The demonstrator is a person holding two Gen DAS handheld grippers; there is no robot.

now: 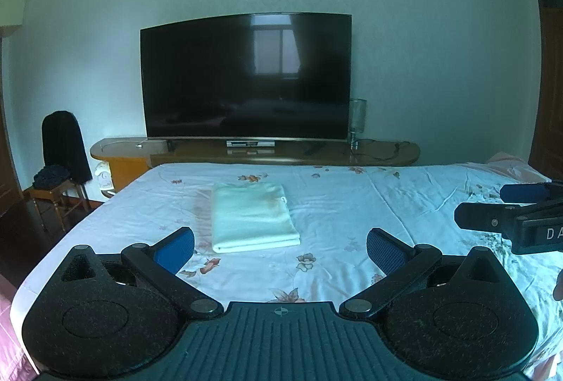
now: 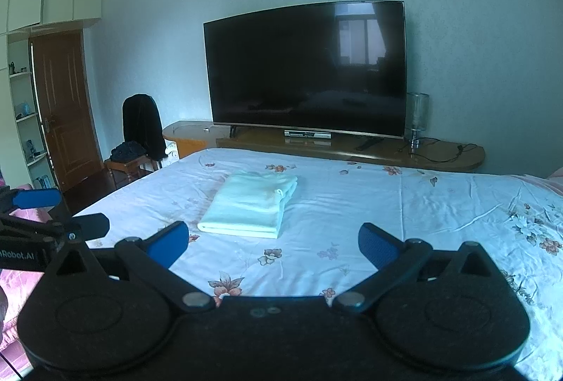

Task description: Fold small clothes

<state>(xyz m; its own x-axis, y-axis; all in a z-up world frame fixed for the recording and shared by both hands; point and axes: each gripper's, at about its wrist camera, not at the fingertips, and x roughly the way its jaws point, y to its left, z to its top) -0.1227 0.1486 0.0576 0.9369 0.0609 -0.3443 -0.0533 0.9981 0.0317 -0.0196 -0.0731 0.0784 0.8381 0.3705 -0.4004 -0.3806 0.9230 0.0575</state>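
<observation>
Only the right wrist view shows the brown door (image 2: pixel 65 106) far left. The folded cloth (image 1: pixel 251 217) lies flat on the flowery bed (image 1: pixel 352 205), in front of both tools. The left gripper (image 1: pixel 279 249) and right gripper (image 2: pixel 272 249) are spread wide, holding nothing.

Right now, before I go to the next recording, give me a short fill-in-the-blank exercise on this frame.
1. The pale cloth lies ____ into a neat rectangle on the floral bedsheet.
2. The left gripper and right gripper both have their jaws ____.
3. Neither gripper is ____ the cloth.
4. The television screen is ____.

Missing words: folded; open; touching; off
</observation>
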